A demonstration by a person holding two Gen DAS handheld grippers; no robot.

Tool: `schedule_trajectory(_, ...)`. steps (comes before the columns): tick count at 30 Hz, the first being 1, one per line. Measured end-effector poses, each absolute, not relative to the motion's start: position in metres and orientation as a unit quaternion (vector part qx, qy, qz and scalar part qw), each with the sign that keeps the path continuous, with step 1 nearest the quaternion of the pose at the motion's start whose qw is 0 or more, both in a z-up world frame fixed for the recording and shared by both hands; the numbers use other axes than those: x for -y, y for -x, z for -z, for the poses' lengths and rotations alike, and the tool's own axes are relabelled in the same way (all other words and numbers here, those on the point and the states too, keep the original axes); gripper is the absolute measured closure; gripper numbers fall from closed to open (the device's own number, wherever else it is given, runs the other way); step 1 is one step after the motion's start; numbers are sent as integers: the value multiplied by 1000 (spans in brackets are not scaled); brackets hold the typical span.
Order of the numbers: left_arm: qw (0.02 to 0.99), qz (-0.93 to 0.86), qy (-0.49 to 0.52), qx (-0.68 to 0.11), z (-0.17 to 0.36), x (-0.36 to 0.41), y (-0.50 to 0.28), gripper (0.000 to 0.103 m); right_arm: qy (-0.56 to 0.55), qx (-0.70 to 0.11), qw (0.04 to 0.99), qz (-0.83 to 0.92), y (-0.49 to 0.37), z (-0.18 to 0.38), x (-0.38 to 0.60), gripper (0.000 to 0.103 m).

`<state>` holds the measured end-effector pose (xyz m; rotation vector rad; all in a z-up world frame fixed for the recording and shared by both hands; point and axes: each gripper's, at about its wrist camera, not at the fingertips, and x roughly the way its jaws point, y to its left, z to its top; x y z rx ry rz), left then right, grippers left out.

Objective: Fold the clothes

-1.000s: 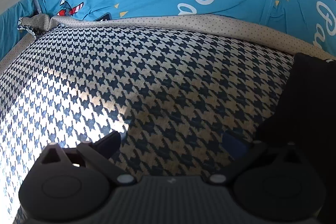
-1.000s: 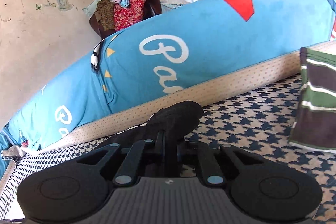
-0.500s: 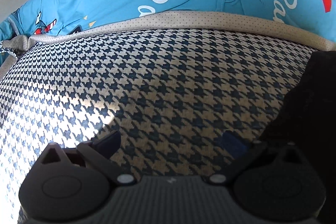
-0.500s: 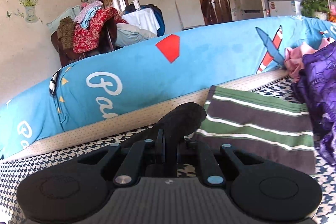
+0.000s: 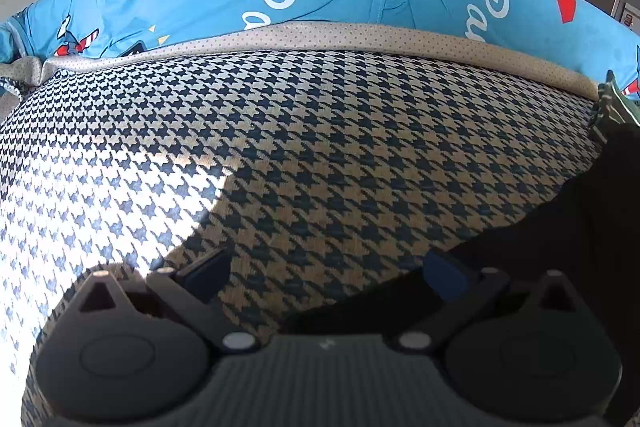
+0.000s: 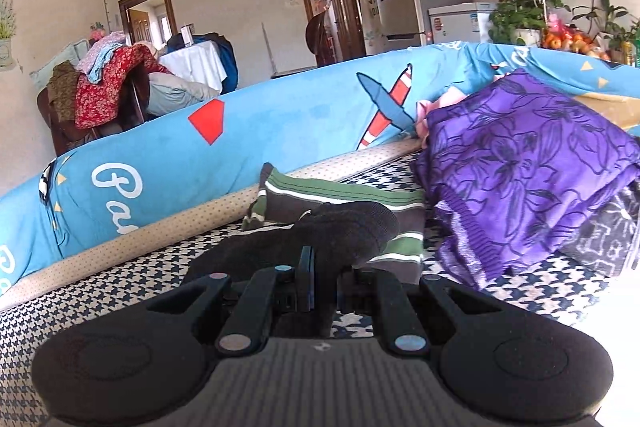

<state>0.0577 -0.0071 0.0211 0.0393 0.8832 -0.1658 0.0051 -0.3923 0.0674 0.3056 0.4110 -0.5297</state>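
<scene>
While the black garment (image 6: 344, 227) is pinched by the right hand-held gripper (image 6: 310, 279), seemingly for carrying or folding, the left hand-held gripper (image 5: 326, 273) is held spread above the houndstooth sofa seat (image 5: 320, 147).

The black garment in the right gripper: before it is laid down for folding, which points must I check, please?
1. Right gripper shut on the black garment: ok.
2. Left gripper open, nothing between its fingers: ok.
3. Bare houndstooth cover ahead of the left gripper to lay the garment on: ok.
4. Garment free of the striped folded cloth behind it: cannot tell, they overlap in the right wrist view.
5. Purple floral cloth apart from the garment: ok, it lies off to the right.
6. Garment flat and unwrinkled: not ok, it is bunched at the fingers.
</scene>
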Motion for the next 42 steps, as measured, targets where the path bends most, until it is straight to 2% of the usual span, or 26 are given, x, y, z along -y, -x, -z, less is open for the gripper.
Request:
schedule_trajectory(5, 897, 88, 1, -434, -20, -3, -33, 0, -182, -190, 928, 265, 28, -72, 402, 93)
schedule_trajectory(12, 891, 86, 10, -447, -13, -11, -7, 0, -238, -215, 898, 302, 71, -62, 415, 93)
schedule_trajectory(23, 882, 99, 25, -460, -5, -9, 25, 0, -204, -288, 871, 340, 81, -33, 417, 93)
schedule_trajectory(32, 892, 101, 18, -441, -13, 5, 36, 0, -276, -294, 860, 314, 95, -20, 439, 92)
schedule_trajectory(42, 891, 109, 16, -441, -13, 27, 45, 0, -340, -278, 853, 281, 97, -12, 454, 74)
